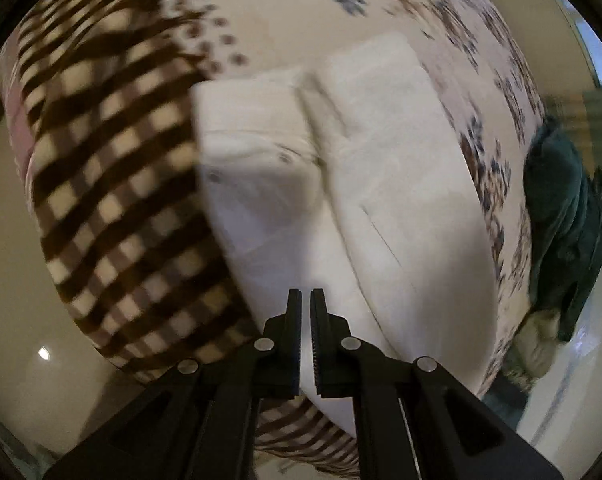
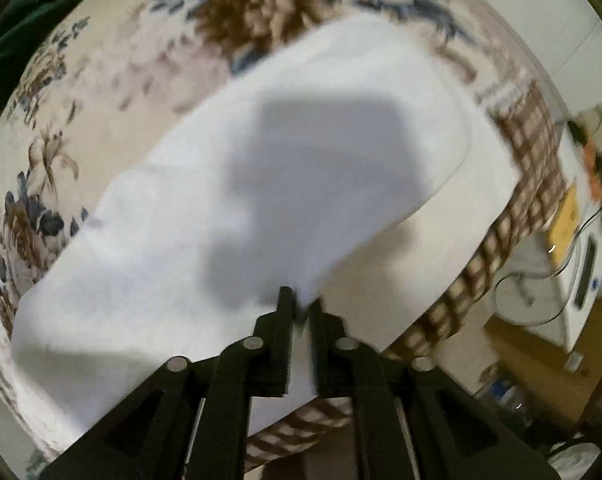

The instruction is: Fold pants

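Left claw [image 1: 305, 300] nearly closed, thin strip of white pants [image 1: 341, 168] edge between fingers; waistband end ahead of tips, checked blanket [image 1: 113, 184] to its left. Right claw [image 2: 299, 300] pinched on pants [image 2: 261, 168] hem fold; leg stretches ahead and left over floral bedspread [image 2: 101, 92]. Judgement: carry both corners level, keep fabric taut, lay edges flush. No containers visible.
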Motion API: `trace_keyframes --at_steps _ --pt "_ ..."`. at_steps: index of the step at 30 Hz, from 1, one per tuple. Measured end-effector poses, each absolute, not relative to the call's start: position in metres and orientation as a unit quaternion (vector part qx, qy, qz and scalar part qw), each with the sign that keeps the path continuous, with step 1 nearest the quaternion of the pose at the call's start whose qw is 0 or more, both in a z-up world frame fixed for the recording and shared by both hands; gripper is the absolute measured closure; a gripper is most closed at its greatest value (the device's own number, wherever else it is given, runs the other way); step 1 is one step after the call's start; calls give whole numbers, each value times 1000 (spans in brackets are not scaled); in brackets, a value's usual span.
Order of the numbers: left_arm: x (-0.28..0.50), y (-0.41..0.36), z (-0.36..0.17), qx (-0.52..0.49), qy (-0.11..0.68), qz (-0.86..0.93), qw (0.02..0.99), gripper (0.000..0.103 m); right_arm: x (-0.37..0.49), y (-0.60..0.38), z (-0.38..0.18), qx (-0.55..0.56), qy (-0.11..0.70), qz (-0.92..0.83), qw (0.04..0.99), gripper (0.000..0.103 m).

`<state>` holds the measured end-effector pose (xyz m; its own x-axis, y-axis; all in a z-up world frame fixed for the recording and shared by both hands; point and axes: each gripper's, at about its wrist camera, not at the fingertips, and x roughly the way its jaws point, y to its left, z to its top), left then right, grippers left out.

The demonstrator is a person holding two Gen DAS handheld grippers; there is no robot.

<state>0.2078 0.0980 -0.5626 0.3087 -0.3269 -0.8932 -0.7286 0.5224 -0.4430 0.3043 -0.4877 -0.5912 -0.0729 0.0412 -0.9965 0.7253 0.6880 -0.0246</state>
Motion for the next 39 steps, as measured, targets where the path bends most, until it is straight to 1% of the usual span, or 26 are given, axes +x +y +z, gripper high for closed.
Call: trace_keyframes --at_steps 1,2,3,4,5,6,7,10,13,14,15,17,18,19,20,21,25,29,31,35,39 --pt "207 105 -562 -468 565 154 662 96 300 -485 -593 303 677 -270 614 52" --pt "211 114 -558 -477 556 151 664 92 295 -483 -590 323 669 -266 614 36" --pt "213 121 -555 -481 547 149 669 80 288 -477 -584 340 655 -265 621 35" --pt "217 128 -551 -482 536 149 676 62 280 -467 -576 357 636 -259 633 35" --pt "223 134 -546 -482 526 148 685 52 276 -456 -570 371 625 -248 641 35" --pt "232 139 -542 -477 517 146 695 39 272 -444 -566 386 617 -231 645 35" --pt "239 143 -541 -471 513 146 702 37 270 -431 -566 409 611 -208 645 35" --pt "262 151 -546 -464 512 146 708 37 274 -391 -588 465 611 -150 623 35" --pt "285 160 -567 -459 521 165 701 37 283 -368 -614 493 597 -145 617 35" --pt "289 164 -574 -459 522 172 698 38 287 -362 -625 494 595 -150 616 40" --pt "287 171 -581 -461 523 173 696 39 289 -363 -629 494 594 -159 615 47" --pt "290 173 -584 -457 508 186 706 55 288 -360 -640 500 587 -186 609 78" --pt "290 173 -582 -446 503 185 717 80 284 -361 -641 508 579 -201 605 85" --pt "292 172 -579 -433 498 187 727 88 281 -362 -639 515 571 -210 605 91" --pt "291 172 -574 -425 490 184 739 89 279 -362 -637 516 568 -210 606 96" --pt "290 171 -569 -419 482 178 749 91 276 -360 -631 512 568 -206 611 97" --pt "277 170 -542 -404 462 163 772 92 260 -352 -598 473 579 -183 638 99" --pt "251 177 -517 -416 460 156 769 92 243 -349 -568 446 598 -164 645 99" --pt "239 184 -514 -419 469 161 760 92 232 -350 -557 437 605 -159 646 99" --pt "223 195 -539 -417 505 179 734 92 202 -353 -558 423 629 -156 634 99" --pt "224 194 -577 -400 537 184 720 92 200 -346 -577 382 656 -158 632 99"
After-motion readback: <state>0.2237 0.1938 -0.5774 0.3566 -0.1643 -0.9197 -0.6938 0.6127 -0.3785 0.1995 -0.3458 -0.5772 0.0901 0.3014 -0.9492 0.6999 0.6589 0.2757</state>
